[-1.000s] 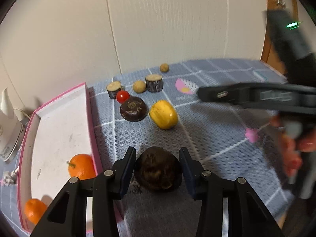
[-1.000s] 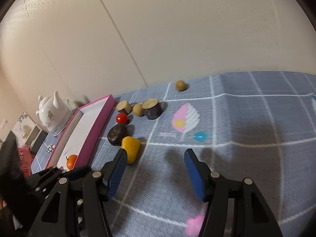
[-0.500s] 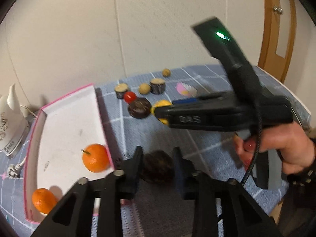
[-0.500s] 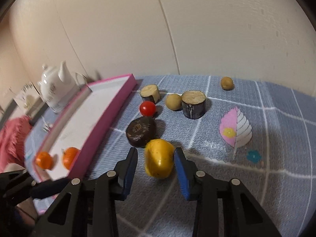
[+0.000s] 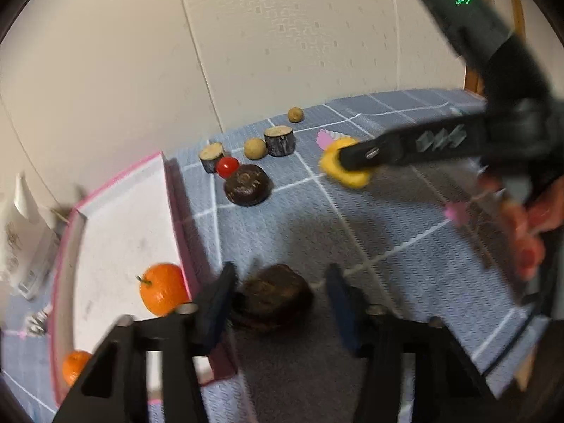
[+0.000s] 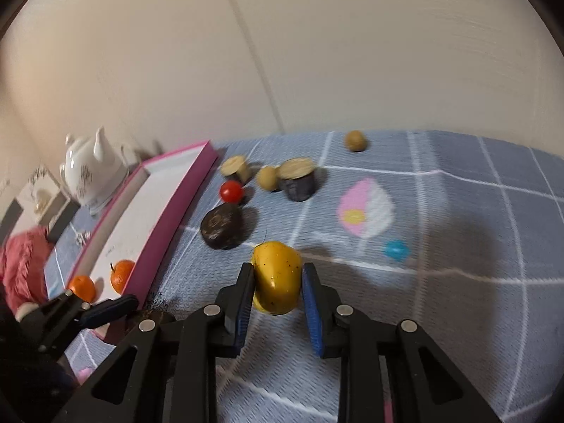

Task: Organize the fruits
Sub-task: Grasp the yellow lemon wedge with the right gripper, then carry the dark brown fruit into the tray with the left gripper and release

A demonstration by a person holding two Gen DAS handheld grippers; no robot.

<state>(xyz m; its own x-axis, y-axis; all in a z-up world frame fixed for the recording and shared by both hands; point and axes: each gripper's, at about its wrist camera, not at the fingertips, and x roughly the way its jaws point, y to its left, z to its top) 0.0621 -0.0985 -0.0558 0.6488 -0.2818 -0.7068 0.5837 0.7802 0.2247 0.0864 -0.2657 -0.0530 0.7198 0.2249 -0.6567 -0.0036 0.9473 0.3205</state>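
Observation:
My left gripper (image 5: 278, 303) is open; a dark brown fruit (image 5: 273, 296) lies between its fingers on the mat, touching the left finger, with a gap to the right one. My right gripper (image 6: 276, 290) is shut on a yellow fruit (image 6: 276, 276); it also shows in the left wrist view (image 5: 343, 167), held just above the mat. The pink-rimmed white tray (image 5: 120, 232) holds two oranges (image 5: 160, 292). On the mat lie another dark brown fruit (image 6: 222, 225), a cherry tomato (image 6: 231, 191), two cut purple pieces (image 6: 298, 178) and two small tan fruits (image 6: 356, 140).
A white teapot (image 6: 93, 172) stands beyond the tray's far side. A wall closes the back of the blue-grey checked mat (image 6: 458, 246). A red cloth (image 6: 21, 268) lies at the left edge. The right hand (image 5: 528, 232) shows at the right of the left wrist view.
My left gripper has opened around the dark brown fruit, which now rests on the mat by the tray. My right gripper has closed on the yellow fruit and moved it right.

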